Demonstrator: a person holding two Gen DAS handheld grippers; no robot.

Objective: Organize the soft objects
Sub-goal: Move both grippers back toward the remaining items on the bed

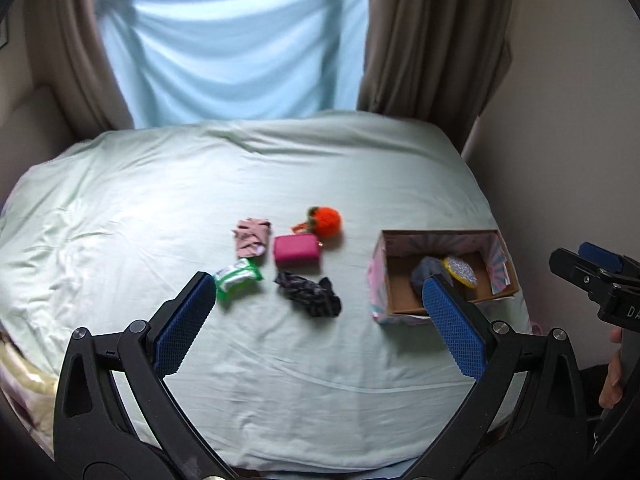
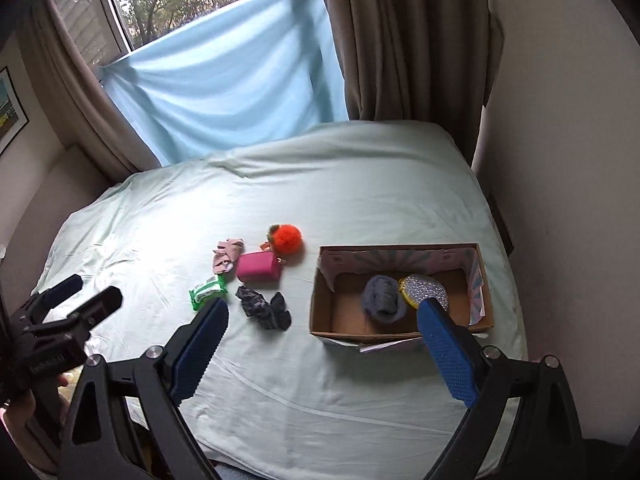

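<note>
On the pale green bed sheet (image 1: 280, 168) lie a pink cloth (image 1: 251, 237), a magenta pouch (image 1: 296, 249), an orange pom-pom (image 1: 326, 221), a green-white packet (image 1: 237, 277) and a dark patterned cloth (image 1: 310, 294). They also show in the right wrist view: the pouch (image 2: 258, 266), the pom-pom (image 2: 286, 238), the packet (image 2: 207, 291) and the dark cloth (image 2: 264, 307). An open cardboard box (image 2: 320, 304) at the right holds a grey-blue cloth (image 2: 382, 298) and a glittery round piece (image 2: 425, 289). My left gripper (image 1: 320, 312) is open and empty above the sheet. My right gripper (image 2: 320, 332) is open and empty.
A light blue cloth (image 1: 236, 52) hangs over the window behind the bed, with brown curtains (image 1: 436, 36) on both sides. A wall (image 2: 568, 160) runs close along the bed's right edge.
</note>
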